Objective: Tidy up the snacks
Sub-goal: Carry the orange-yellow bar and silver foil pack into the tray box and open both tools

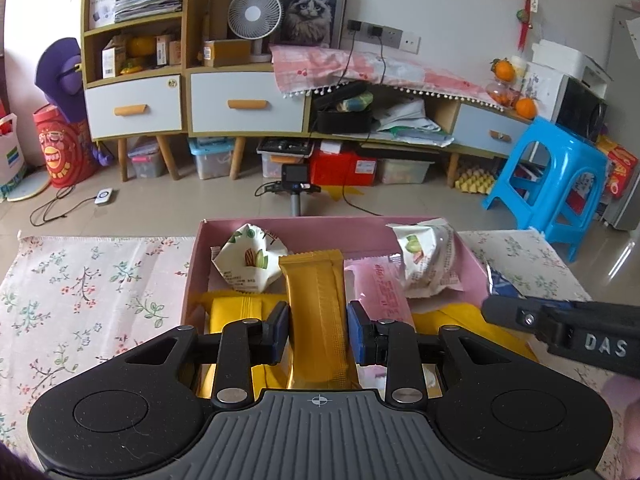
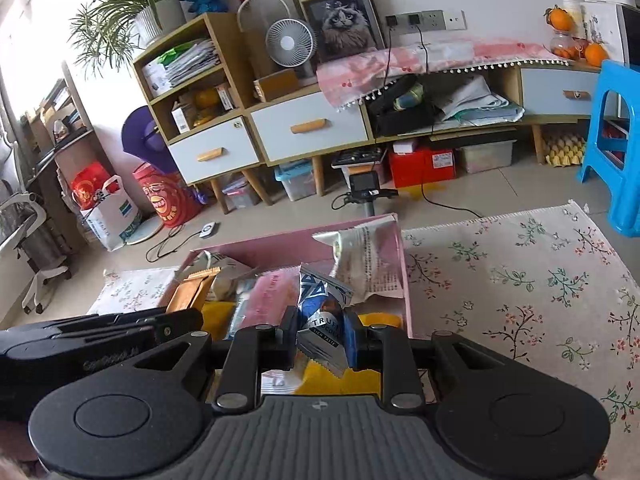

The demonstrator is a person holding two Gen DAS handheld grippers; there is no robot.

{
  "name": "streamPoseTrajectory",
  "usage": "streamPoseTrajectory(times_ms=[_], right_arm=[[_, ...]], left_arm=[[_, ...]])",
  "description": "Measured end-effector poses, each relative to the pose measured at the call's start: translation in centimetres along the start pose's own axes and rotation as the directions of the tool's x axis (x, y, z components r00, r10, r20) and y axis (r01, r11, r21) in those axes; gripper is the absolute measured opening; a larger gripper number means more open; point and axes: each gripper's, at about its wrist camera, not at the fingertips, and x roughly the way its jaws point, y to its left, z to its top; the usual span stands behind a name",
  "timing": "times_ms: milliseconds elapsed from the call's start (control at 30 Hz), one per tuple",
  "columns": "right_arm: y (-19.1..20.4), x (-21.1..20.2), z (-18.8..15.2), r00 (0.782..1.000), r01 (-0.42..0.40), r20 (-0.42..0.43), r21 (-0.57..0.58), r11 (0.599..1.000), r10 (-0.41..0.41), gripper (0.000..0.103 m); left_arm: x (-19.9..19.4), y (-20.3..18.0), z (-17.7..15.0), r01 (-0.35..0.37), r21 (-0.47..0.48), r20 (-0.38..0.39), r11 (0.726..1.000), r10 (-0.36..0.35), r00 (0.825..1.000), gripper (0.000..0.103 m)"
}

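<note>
**Left wrist view: both claws hold wrapped snacks over the pink box**

Left claw (image 1: pixel 318 330) is closed on a long golden-yellow snack bar (image 1: pixel 316 312), its blue pads pressing both sides of the wrapper, above the pink box (image 1: pixel 192 276). Inside the box lie a white nut packet (image 1: pixel 248 260), a pink wrapped snack (image 1: pixel 382 284), another white packet (image 1: pixel 430 260) and yellow packets (image 1: pixel 236 308). Right claw (image 2: pixel 322 338) is pinched nearly shut on a blue-and-silver truffle chocolate wrapper (image 2: pixel 320 312), held just above the box's contents. The box rests on a floral cloth (image 2: pixel 520 280) covering the desk.
</note>
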Motion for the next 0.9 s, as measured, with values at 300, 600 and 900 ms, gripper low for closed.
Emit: streamPoseTrajectory(times_ms=[300, 600, 900], right_arm=[[-0.1, 0.0, 0.1, 1.0, 0.004, -0.003, -0.004, 1.0, -0.004, 0.015], [0.3, -0.9, 0.4, 1.0, -0.014, 0.005, -0.015, 1.0, 0.014, 0.038], [1.1, -2.9, 0.1, 1.0, -0.011, 0.018, -0.041, 0.999, 0.012, 0.059]], left_arm=[[0.4, 0.4, 0.0, -0.018, -0.02, 0.037, 1.0, 0.019, 0.999, 0.032], [-1.1, 0.3, -0.1, 0.0, 0.013, 0.052, 1.0, -0.001, 0.999, 0.06], [-3.8, 1.0, -1.6, 0.027, 0.03, 0.041, 0.999, -0.028, 0.999, 0.07]])
